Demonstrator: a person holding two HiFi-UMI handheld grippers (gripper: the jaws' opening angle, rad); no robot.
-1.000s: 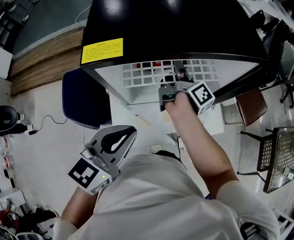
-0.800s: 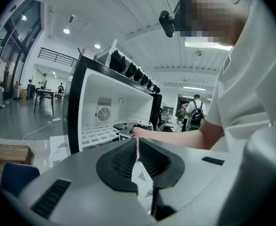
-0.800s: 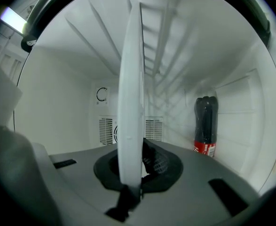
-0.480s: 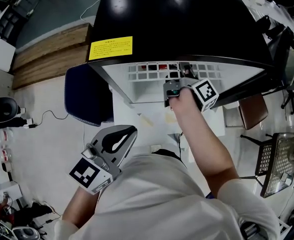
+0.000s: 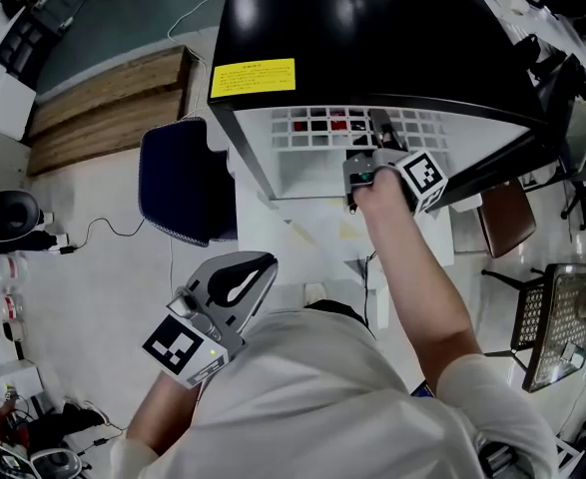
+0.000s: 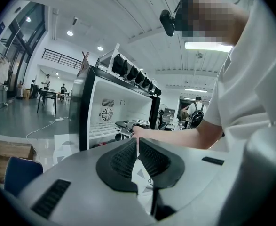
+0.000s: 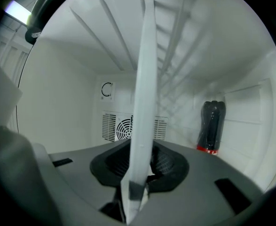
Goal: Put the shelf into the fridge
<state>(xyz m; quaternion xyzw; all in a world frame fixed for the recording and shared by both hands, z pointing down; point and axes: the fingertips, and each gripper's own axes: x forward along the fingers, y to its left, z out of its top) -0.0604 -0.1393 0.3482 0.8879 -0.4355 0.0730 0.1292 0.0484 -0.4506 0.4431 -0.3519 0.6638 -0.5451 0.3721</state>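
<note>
The white grid shelf (image 5: 357, 128) sits inside the open fridge (image 5: 372, 38), its front edge toward us just under the black top. In the right gripper view, that front edge (image 7: 145, 102) runs straight through the middle of the picture, and the grid stretches away behind it toward the back wall.

The right gripper (image 7: 146, 161) reaches into the fridge opening with the shelf edge between its jaws. The jaws are opening. They stand a little apart on either side of the thin white bar, and the pads no longer look pressed against it. The left gripper (image 6: 138, 149) hangs low beside our body, well away from the fridge. Its jaws are together with nothing between them.

Deeper in the fridge we see a round fan vent (image 7: 128, 126) on the back wall. A dark bottle (image 7: 212, 126) with a red band sits against a side wall, apart from the shelf edge and the jaws. Nothing lies between the gripper and the shelf.

A yellow label (image 5: 253, 76) is stuck on the fridge top near its front left corner. A blue chair (image 5: 183, 183) stands right beside the fridge on its left, with wooden planks (image 5: 103, 108) on the floor beyond it. A black wire rack (image 5: 552, 317) stands well off to the right.
</note>
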